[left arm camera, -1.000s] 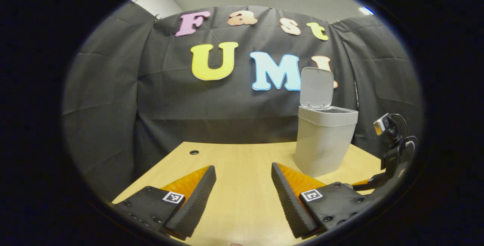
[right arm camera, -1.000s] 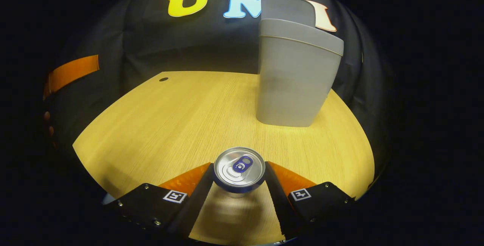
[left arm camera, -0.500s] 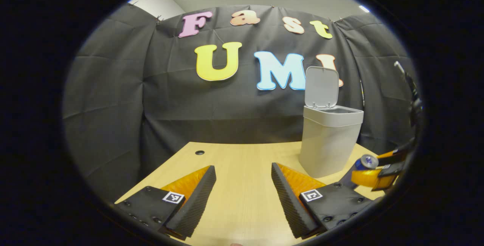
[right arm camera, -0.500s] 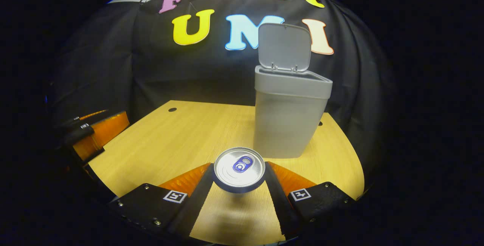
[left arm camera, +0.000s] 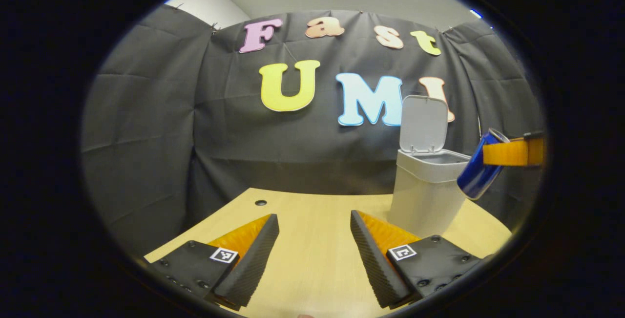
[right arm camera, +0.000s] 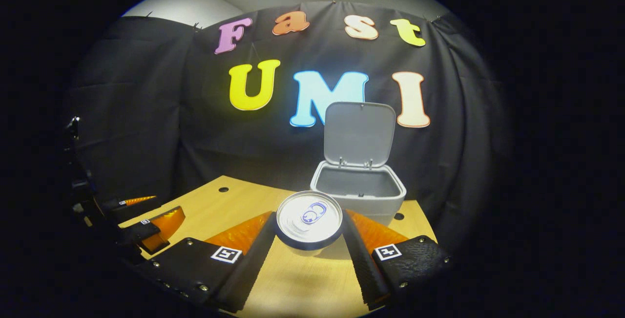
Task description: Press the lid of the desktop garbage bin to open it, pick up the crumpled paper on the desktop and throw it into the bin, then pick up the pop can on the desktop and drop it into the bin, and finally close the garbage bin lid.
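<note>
Low centre of the right gripper view: right gripper (right arm camera: 309, 232) clamped on the pop can (right arm camera: 309, 219), both fingers against its sides just under the rim. Can is blue-walled with a silver top, pull tab unopened, held tilted beside the bin (left arm camera: 429, 188) at right in the left gripper view. Judged light, thin-walled and slick (easily dented), so mid-wall grip suits. Lid (right arm camera: 359, 134) stands open. Left gripper (left arm camera: 312, 254) spread wide, empty, over the desktop (left arm camera: 312, 210).

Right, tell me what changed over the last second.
The right gripper, shut on the pop can, lifted it off the desk to rim height beside the open garbage bin. The left gripper stayed open and low; the lid stayed up.
</note>
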### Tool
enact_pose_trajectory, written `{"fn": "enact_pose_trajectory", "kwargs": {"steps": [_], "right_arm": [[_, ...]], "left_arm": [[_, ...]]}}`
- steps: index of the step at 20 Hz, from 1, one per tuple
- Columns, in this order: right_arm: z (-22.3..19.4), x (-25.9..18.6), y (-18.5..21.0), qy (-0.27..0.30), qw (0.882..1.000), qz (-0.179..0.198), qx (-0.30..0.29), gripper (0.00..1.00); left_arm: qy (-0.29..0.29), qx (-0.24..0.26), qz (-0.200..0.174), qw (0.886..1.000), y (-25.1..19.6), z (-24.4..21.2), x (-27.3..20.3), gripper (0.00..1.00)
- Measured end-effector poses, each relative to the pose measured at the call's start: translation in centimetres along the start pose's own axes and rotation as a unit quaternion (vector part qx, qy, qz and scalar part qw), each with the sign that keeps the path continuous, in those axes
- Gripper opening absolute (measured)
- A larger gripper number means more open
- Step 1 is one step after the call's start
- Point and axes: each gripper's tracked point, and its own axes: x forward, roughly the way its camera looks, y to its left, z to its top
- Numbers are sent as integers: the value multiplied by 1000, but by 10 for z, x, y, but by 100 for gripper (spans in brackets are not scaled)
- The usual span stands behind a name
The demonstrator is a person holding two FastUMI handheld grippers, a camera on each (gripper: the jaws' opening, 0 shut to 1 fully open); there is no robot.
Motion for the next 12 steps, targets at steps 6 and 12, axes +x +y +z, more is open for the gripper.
{"fn": "enact_pose_trajectory", "kwargs": {"steps": [6, 12], "right_arm": [[43, 47, -36, -55, 998, -13, -4, 84], [55, 99, -56, -72, 997, -30, -27, 83]], "left_arm": [[-17, 1, 23, 1000, 0, 15, 14, 96], [-23, 4, 44, 999, 4, 19, 20, 96]]}}
